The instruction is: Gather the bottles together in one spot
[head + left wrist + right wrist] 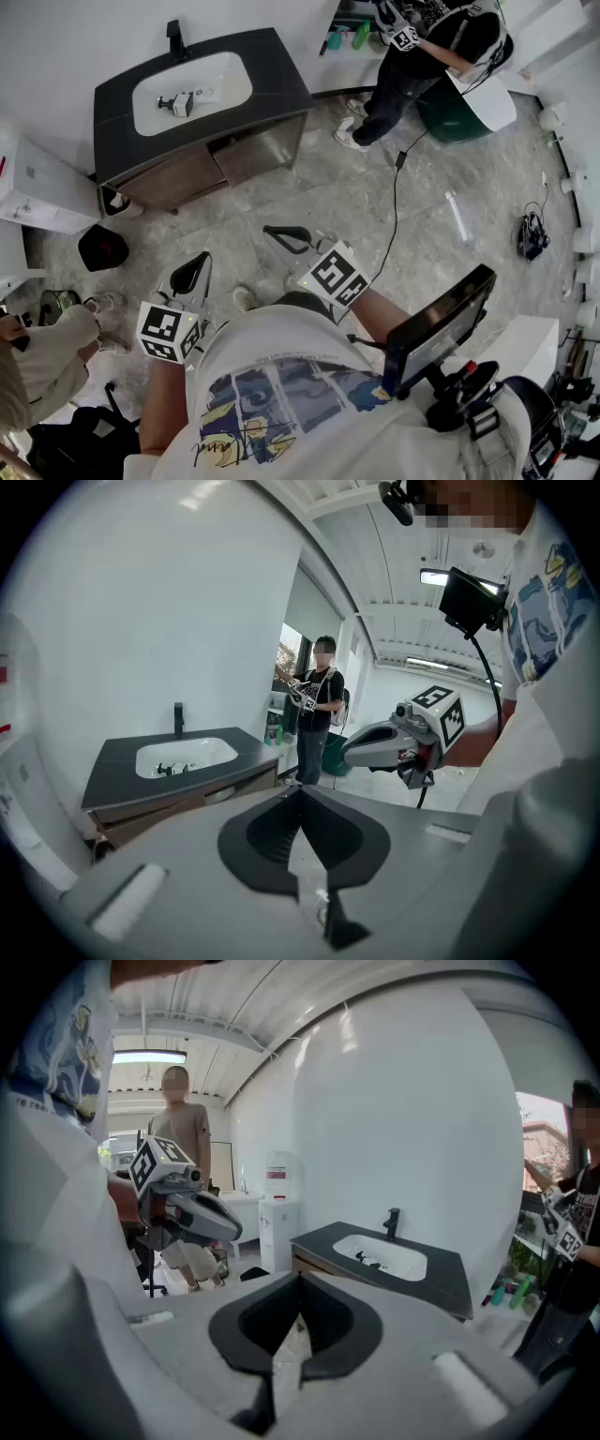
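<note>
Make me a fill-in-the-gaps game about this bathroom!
The colour of the sink basin is ____.
The colour of the faucet behind it is ____.
The left hand-held gripper and the right hand-held gripper hold nothing, and their jaws are ____.
Missing words: white; black; shut.

White T-shirt (281, 370) with blue print, black screen (441, 323) on chest mount, grey left gripper (192, 272) and right gripper (286, 237) with black jaw pads, white cubes (334, 275) with black square markers.
</note>
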`<state>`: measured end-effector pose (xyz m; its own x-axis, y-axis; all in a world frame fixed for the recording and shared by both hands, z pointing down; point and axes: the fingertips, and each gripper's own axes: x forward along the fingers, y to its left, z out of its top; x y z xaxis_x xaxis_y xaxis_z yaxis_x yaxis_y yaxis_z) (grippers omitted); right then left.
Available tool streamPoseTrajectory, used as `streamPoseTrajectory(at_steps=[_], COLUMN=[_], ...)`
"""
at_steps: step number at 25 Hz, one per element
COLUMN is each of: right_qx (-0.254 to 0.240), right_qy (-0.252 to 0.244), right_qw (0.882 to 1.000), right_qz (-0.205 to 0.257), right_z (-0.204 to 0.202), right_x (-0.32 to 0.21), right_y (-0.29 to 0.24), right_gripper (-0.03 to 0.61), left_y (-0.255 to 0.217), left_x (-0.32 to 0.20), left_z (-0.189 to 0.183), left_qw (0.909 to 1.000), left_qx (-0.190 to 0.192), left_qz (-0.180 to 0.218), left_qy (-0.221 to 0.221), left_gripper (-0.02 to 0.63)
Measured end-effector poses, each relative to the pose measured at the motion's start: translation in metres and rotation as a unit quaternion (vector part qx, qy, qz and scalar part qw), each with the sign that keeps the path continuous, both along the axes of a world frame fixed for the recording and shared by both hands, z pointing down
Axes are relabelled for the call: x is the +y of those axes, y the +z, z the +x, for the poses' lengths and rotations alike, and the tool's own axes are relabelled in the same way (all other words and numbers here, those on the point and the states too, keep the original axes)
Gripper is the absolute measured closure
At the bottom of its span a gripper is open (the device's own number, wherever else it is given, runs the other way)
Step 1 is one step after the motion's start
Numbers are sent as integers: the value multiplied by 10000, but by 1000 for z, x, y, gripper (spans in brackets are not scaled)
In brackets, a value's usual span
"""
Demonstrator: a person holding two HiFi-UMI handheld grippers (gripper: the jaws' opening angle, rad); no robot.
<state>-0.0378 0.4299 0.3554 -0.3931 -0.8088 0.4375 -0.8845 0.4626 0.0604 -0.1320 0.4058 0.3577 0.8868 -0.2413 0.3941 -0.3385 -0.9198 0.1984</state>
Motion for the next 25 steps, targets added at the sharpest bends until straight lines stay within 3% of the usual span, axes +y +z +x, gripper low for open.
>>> streamPoseTrajectory(at_steps=[9,20,25], right_qx=[-231,-333,-419], right_qy=[271,306,56], right_qw=[9991,9988,9991], right_qz=[-209,-175,-72], right_z=[-41,-6,30], right_x=[12,-15,-55], right_y=[15,15,20], right_gripper=[578,572,538], left_y=[18,26,27], left_x=[3,-26,-61], left_z=[-40,-2,30], left_qw=[9991,9987,9992], left_qx=[-253,-189,-159], left_qz=[-249,-382,-372], left_qy=[241,268,-50], left_gripper=[612,612,612])
